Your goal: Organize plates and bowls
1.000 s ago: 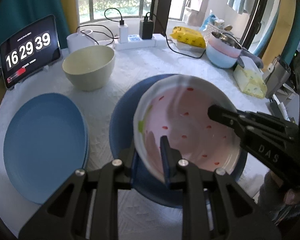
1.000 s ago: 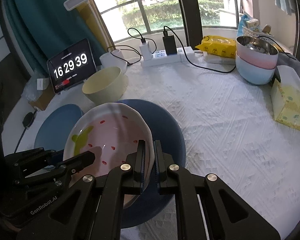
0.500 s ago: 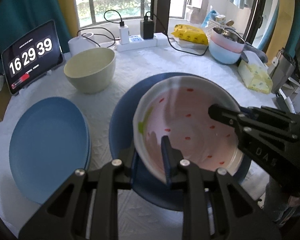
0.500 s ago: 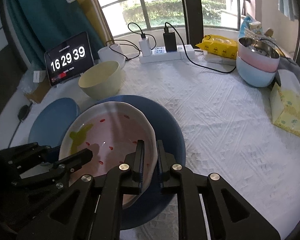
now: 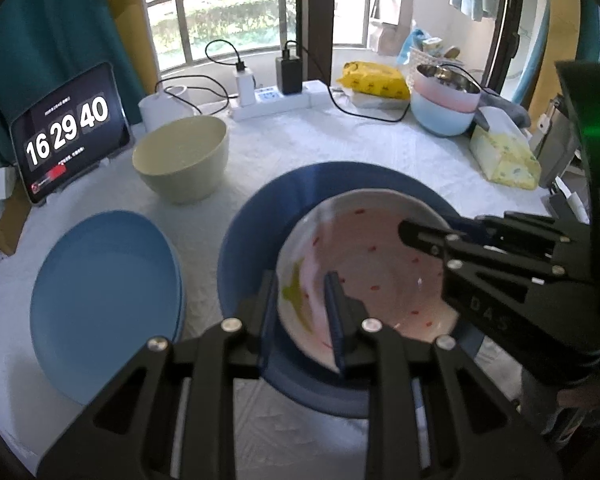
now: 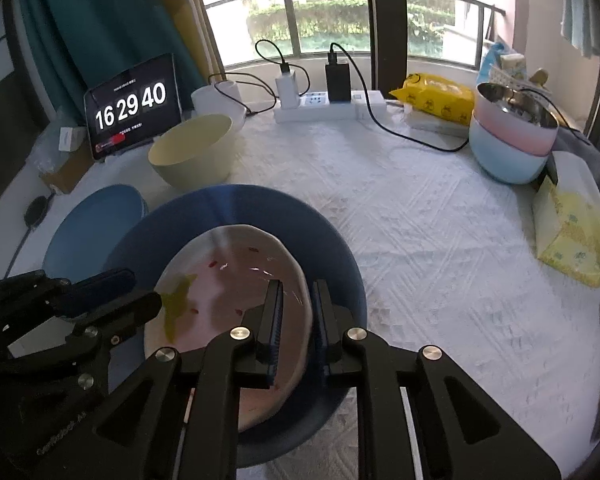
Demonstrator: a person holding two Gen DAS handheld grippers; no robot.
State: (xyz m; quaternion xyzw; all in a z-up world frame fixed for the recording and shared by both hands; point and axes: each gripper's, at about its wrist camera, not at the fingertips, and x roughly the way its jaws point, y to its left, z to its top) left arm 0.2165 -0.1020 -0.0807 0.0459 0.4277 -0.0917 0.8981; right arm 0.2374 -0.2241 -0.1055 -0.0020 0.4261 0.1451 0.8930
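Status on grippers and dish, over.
Right gripper just opening, dish rim between. Left gripper astride rim, grip unclear. Dish on dark plate. Nothing blocking.

The tablet [image 6: 134, 109] shows "16 29 40"; the right gripper [image 5: 424, 236] body reads "DAS"

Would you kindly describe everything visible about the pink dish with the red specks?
The pink dish is a shallow, glossy, ceramic-looking dish with a white rim, small red specks and a green leaf-like mark. Empty and upright, it lies in the larger dark blue plate. The left gripper straddles one rim; whether it presses is unclear. The right gripper's jaws, just opening, stand apart around the opposite rim.
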